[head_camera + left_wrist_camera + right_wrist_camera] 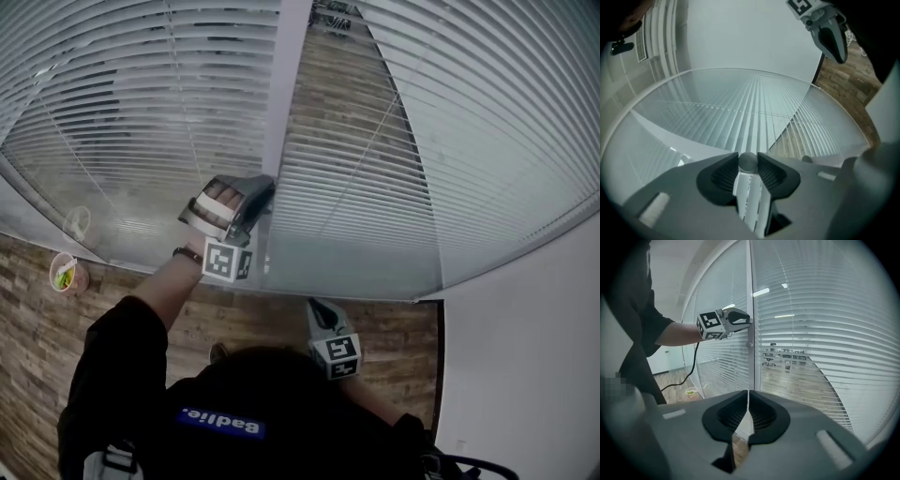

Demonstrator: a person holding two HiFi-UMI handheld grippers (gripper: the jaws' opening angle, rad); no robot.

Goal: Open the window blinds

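Note:
White slatted blinds (141,103) hang left and right (487,141) of a pale upright window post (286,75). Their slats are tilted partly apart, and a room shows through them. My left gripper (262,187) is held level against the post. In the left gripper view its pads (726,176) close on a round grey wand (748,161) of the blinds. The right gripper view shows the same gripper (746,320) above the wand's small knob (749,344). My right gripper (319,309) hangs lower, away from the blinds, shut and empty (748,397).
A small bowl (66,274) with something green sits on the wood floor (37,356) at the left, by the glass. A black cable (677,383) trails across the floor. A white wall (525,375) closes the right side.

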